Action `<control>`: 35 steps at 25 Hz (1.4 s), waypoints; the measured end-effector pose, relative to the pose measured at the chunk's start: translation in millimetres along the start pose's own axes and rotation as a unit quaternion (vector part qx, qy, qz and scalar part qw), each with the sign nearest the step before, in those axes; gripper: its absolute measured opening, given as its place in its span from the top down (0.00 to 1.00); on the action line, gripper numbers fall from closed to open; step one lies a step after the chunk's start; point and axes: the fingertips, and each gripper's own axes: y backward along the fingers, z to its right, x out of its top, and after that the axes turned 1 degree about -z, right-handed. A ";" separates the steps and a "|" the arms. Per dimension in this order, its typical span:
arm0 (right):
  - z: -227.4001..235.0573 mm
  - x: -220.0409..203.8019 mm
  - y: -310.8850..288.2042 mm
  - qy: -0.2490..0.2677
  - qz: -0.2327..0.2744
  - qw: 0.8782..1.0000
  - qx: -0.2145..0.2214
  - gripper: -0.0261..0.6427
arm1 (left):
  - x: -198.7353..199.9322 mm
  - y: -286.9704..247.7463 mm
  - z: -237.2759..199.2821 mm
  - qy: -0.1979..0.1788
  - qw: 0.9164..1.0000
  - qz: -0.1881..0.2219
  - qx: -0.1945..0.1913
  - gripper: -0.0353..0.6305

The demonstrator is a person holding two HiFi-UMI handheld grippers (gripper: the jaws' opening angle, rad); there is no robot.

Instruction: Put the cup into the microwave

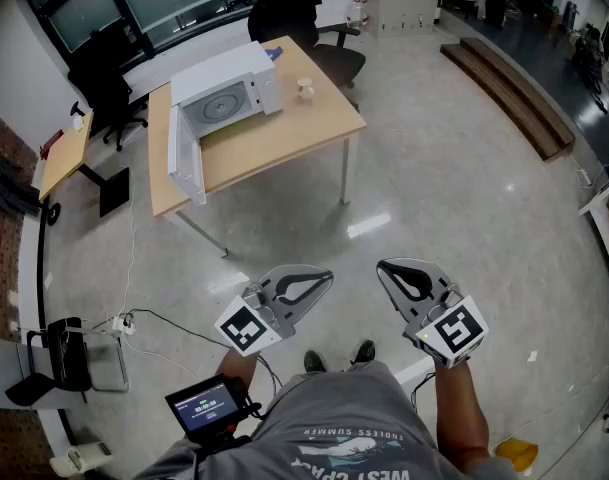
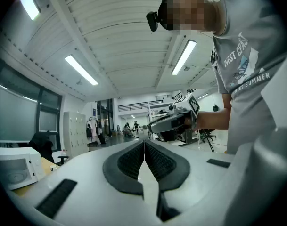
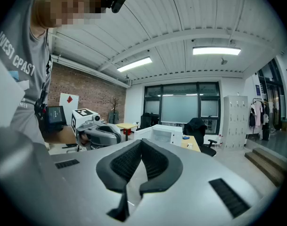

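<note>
Both tools are hanging over the grey floor point(image 1: 434, 168), the left tool point(image 1: 329, 276) and the right tool point(image 1: 382, 266) each pressing its empty jaws together. Well apart, the small pale cup point(image 1: 305, 89) is standing on the light wooden worktop point(image 1: 284, 133), near the white open-doored microwave point(image 1: 229, 93).

From your head view, the small pale cup point(image 1: 304, 89) on the light wooden table point(image 1: 284, 133) is too small to make out in detail. Your left gripper view's edge cuts off the white box-shaped microwave point(image 2: 11, 166).
</note>
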 end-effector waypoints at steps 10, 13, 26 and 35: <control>56.8 -6.5 23.6 -0.002 0.007 1.000 0.013 0.93 | 2.9 -63.4 -3.8 -0.009 1.000 -0.016 0.003 0.91; 74.5 -8.9 32.3 -0.006 0.012 1.000 0.018 0.93 | 3.1 -84.6 -5.4 -0.005 1.000 -0.028 0.008 0.91; 123.1 -22.8 57.0 -0.013 0.036 0.998 0.054 0.93 | -3.5 -140.4 -11.1 0.018 0.998 -0.045 0.031 0.91; 145.0 -41.1 1.3 -0.018 0.019 0.997 0.069 0.93 | -29.7 -135.9 -63.4 0.031 0.997 -0.050 0.042 0.91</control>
